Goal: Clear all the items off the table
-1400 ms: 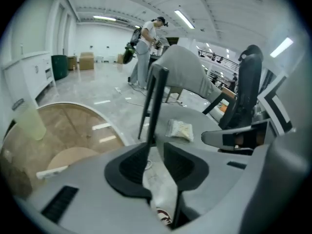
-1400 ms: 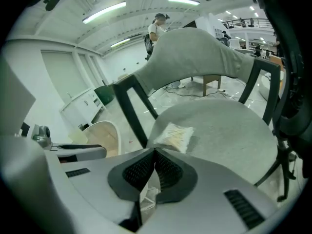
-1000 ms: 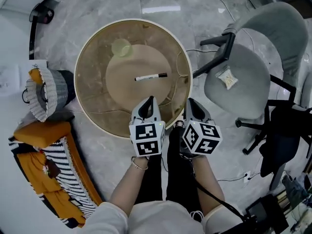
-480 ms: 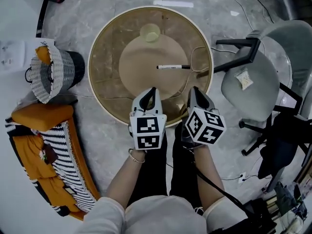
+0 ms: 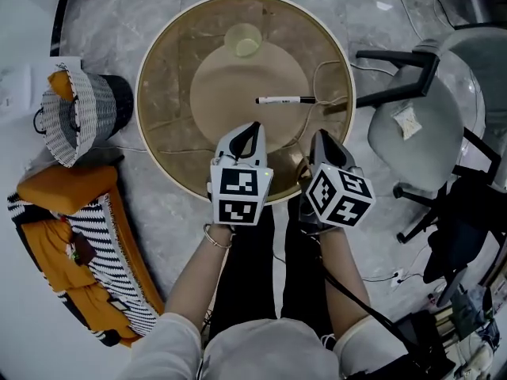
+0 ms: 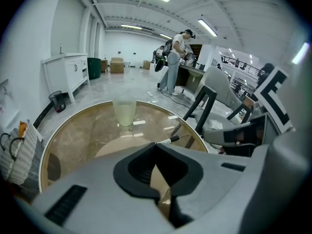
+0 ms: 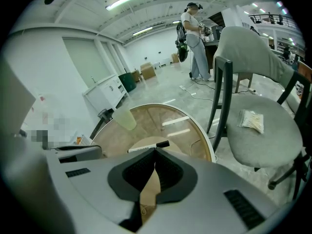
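Currently, seen from above, I have both grippers side by side over the near edge of a round glass tabletop (image 5: 162, 133) that fills the upper middle of the head view. The left gripper (image 5: 252, 133) has its jaws pressed together with nothing between them. The right gripper (image 5: 321, 139), just to its right, is likewise closed and empty. Neither touches anything.

Two items are on the tabletop. A black-and-white marker (image 5: 285, 100) lies flat, right of centre, a little above the right gripper's tip. A pale translucent cup (image 5: 243, 41) stands upright near the far edge, at the top of the frame.

By my judgement the clearing has some way to go, since both items have yet to be lifted off.

A woven basket (image 5: 57, 129) stands on the floor at the left of the frame. It looks a likely place to put them, though I cannot be sure. A grey chair (image 5: 428, 150) sits at the right.
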